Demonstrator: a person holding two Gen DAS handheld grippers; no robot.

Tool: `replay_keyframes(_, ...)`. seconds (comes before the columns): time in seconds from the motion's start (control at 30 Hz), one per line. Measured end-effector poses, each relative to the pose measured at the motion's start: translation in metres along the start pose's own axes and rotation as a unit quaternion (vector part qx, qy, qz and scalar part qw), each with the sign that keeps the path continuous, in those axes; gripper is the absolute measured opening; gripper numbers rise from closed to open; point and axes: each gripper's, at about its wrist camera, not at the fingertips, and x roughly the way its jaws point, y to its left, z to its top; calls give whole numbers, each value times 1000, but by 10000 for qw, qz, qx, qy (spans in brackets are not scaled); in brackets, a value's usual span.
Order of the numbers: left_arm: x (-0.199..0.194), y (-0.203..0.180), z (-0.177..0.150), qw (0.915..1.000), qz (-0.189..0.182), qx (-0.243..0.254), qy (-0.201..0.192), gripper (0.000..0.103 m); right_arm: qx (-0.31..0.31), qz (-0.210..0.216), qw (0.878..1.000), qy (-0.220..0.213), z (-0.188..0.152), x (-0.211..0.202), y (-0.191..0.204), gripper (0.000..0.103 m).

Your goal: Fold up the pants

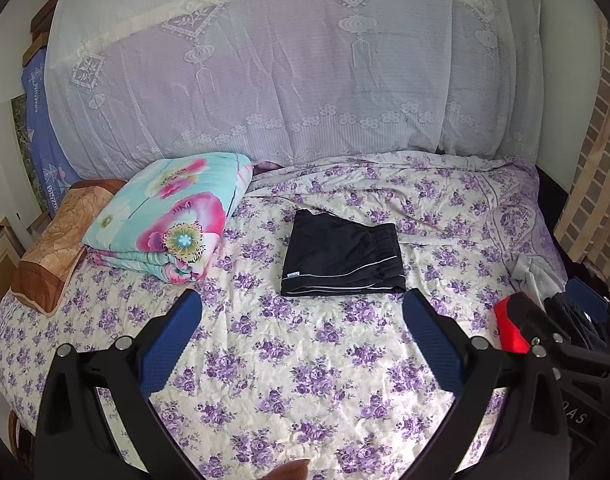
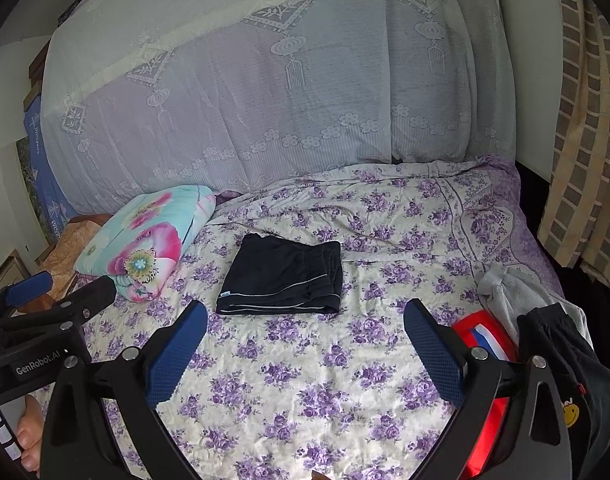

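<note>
The pants (image 1: 342,255) lie folded into a neat dark rectangle in the middle of the bed, smooth fabric with a thin pale piping line running along the near edge and a gathered waistband bunched on the right side. A small light label shows at the near left corner. Under them spreads the bedsheet (image 1: 305,360), creased cotton printed with purple flower clusters on cream. Just left of the pants sits a puffy folded quilt (image 1: 169,216), turquoise with big pink blooms, and farther left a tan quilted pillow (image 1: 53,244). A sheer lace curtain (image 1: 289,72) hangs across the far side. On the right edge of the bed a heap of clothes (image 2: 545,320) piles up, grey and black over something red. Nothing lies between the tools and the pants. The left gripper (image 1: 303,300) hovers near, blue textured pads spread wide, grasping nothing. The right gripper (image 2: 305,312) is likewise splayed apart and empty, clear of the fabric.
</note>
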Motion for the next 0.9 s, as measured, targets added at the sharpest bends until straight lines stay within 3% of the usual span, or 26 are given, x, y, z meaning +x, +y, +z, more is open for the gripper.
replay_keyframes(0.9, 0, 0, 1, 10000, -6, 15, 4, 98, 31, -23, 10000, -7, 0, -1, -1, 99)
